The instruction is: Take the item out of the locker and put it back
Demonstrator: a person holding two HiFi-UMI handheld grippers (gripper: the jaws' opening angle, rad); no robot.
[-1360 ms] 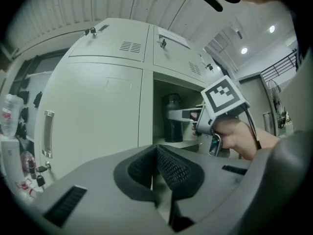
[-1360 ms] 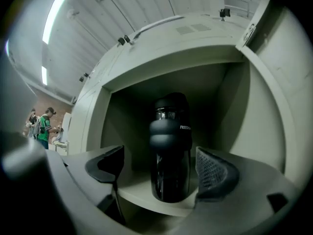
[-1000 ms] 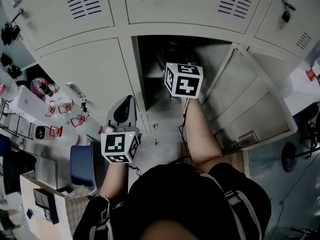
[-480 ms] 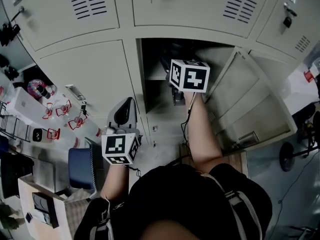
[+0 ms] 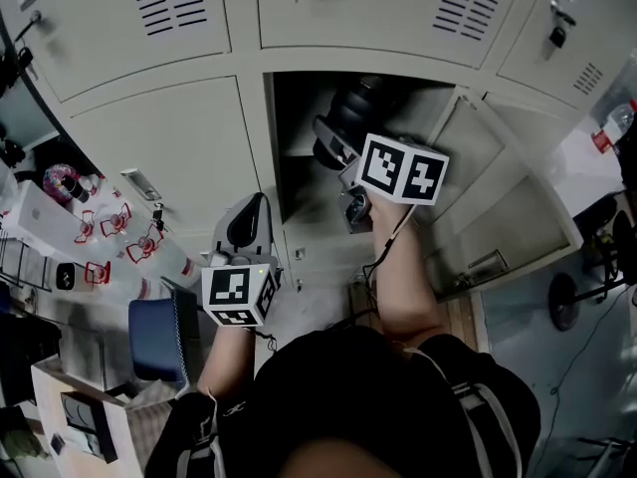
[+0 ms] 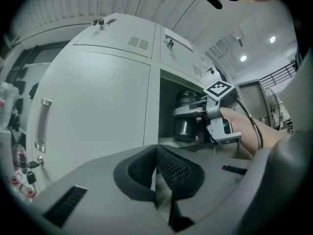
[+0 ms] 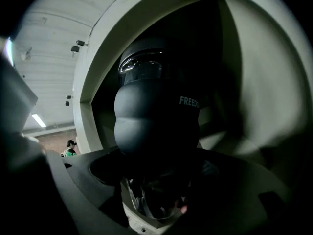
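Our right gripper (image 7: pixel 159 180) is clamped round the matte black bulbous bottle (image 7: pixel 156 116), dead ahead between its jaws, at the mouth of the open grey metal locker (image 5: pixel 271 137) (dark there, grip probably firm). Meanwhile our left gripper (image 6: pixel 156 166) sits pressed together, empty. That rounded body could slip, or we clip the frame.

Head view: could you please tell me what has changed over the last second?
The right gripper closed on the dark bottle and drew it back to the mouth of the locker, where it now shows. The left gripper stayed low, shut and empty; the open door did not move.
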